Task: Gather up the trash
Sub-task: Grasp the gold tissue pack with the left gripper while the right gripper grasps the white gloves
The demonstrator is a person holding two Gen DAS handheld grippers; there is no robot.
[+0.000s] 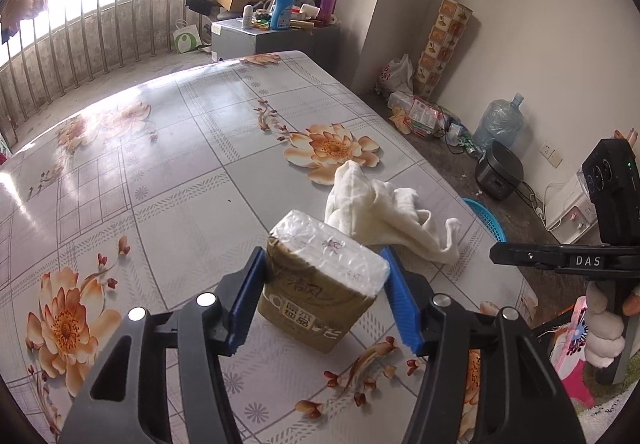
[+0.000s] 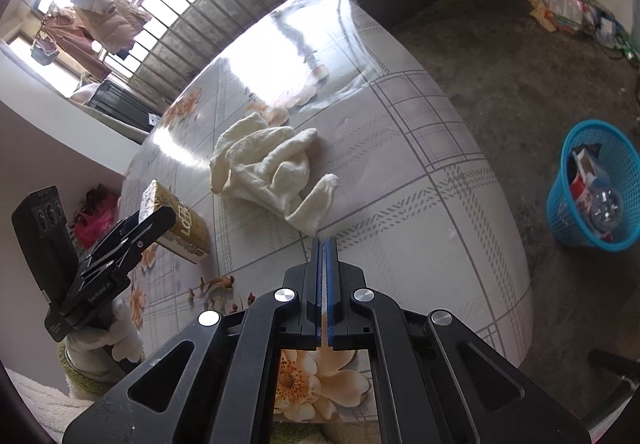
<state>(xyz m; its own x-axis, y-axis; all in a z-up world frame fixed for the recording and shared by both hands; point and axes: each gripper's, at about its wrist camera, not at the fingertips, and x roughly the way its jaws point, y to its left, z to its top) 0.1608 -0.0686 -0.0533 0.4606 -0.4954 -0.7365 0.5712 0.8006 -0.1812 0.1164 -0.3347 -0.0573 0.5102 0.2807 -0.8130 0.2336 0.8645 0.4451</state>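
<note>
Item one, my left gripper: blue pads set against both sides of a tissue pack, tan wrapper with a clear plastic top, so I hold it clamped; from the right wrist view the pack sits tilted, its lower end at the table, whether touching I cannot tell. Item two, my right gripper: pads pressed together, clenched on nothing, hanging above the near edge of the table. Item three, white cloth: crumpled in a heap on the tabletop, just beyond the pack and apart from both grippers. Item four, table covering: glossy, grey grid lines with orange lotus flowers. Item five, blue basket: mesh plastic, standing on the concrete floor off the table's right side, well apart from my right gripper, holding a carton and a crushed clear bottle among other scraps. Item six, background: railed window with a puffy jacket hung on it, a grey cabinet cluttered with bottles, a large water jug by the wall
</note>
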